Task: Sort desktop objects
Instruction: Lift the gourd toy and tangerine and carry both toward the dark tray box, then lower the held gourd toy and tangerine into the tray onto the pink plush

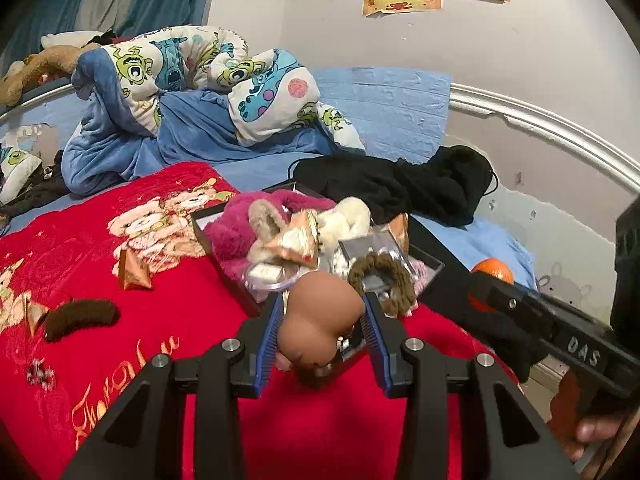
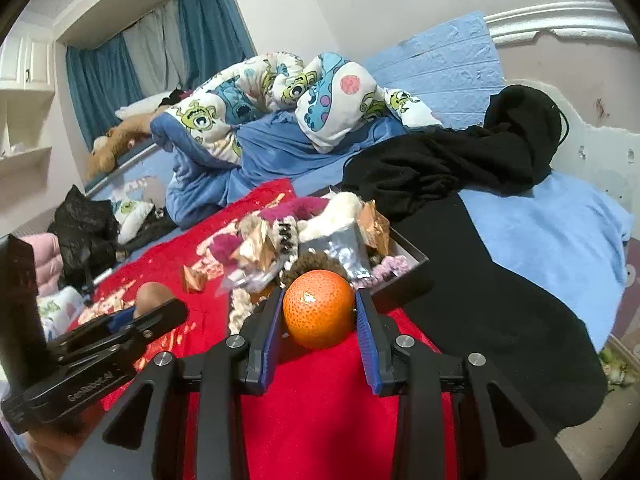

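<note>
My left gripper (image 1: 320,314) is shut on a brown squishy figure toy (image 1: 320,322), held above the red blanket just in front of a dark tray (image 1: 430,262). The tray is piled with a magenta plush (image 1: 244,224), gold wrappers, a brown scrunchie (image 1: 384,276) and clear packets. My right gripper (image 2: 318,310) is shut on an orange (image 2: 319,308), held near the tray's front edge (image 2: 412,254). The orange also shows in the left wrist view (image 1: 492,270). The brown toy shows in the right wrist view (image 2: 154,294).
On the red blanket (image 1: 100,208) lie a brown fuzzy hair clip (image 1: 82,318), gold wrappers (image 1: 134,272) and a small sparkly item (image 1: 40,374). Black clothing (image 1: 400,184) lies behind the tray. A rumpled cartoon quilt (image 1: 208,80) fills the back of the bed.
</note>
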`<state>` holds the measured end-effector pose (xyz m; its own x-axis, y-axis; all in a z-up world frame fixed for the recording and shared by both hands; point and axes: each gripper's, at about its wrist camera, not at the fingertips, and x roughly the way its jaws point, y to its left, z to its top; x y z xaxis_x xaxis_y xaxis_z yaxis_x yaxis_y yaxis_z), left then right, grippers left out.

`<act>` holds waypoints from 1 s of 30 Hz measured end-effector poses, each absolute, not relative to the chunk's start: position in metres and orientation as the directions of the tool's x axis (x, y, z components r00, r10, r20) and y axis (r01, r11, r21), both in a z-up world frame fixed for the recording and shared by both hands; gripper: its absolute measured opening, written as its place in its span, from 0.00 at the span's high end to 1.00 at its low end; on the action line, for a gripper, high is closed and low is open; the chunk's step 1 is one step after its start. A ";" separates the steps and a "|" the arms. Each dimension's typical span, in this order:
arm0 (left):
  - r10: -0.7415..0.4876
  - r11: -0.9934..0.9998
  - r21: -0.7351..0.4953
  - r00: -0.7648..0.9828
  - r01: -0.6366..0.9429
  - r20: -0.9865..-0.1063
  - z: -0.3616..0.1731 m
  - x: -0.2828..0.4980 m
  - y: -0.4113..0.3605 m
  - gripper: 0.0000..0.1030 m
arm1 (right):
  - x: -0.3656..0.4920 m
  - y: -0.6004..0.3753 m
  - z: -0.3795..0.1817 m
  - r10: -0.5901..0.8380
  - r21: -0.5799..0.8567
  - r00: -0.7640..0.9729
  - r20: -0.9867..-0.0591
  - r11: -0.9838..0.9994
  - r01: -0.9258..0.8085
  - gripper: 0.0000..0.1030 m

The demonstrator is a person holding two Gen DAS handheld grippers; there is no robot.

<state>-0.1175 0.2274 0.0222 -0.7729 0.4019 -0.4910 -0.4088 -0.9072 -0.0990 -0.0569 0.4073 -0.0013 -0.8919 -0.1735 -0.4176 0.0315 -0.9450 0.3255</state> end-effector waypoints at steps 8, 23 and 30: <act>0.397 -0.909 -0.092 -0.777 -0.406 -0.488 0.038 -0.169 0.236 0.60 | -0.083 0.400 0.003 -0.170 0.316 -0.900 -0.401 -0.948 0.039 0.68; 0.365 -0.920 -0.084 -0.758 -0.383 -0.541 0.046 -0.320 0.266 0.60 | -0.225 0.406 0.015 -0.303 0.339 -0.820 -0.486 -0.930 0.142 0.68; 0.387 -0.906 -0.094 -0.721 -0.412 -0.574 0.019 -0.353 0.275 0.60 | -0.285 0.409 0.003 -0.330 0.313 -0.748 -0.576 -0.934 0.172 0.68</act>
<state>-0.3527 0.2752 0.0186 -0.7213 0.3873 -0.5742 -0.4121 -0.9063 -0.0936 -0.2846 0.4087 0.0031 -0.7479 -0.3302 -0.5759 0.1717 -0.9342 0.3126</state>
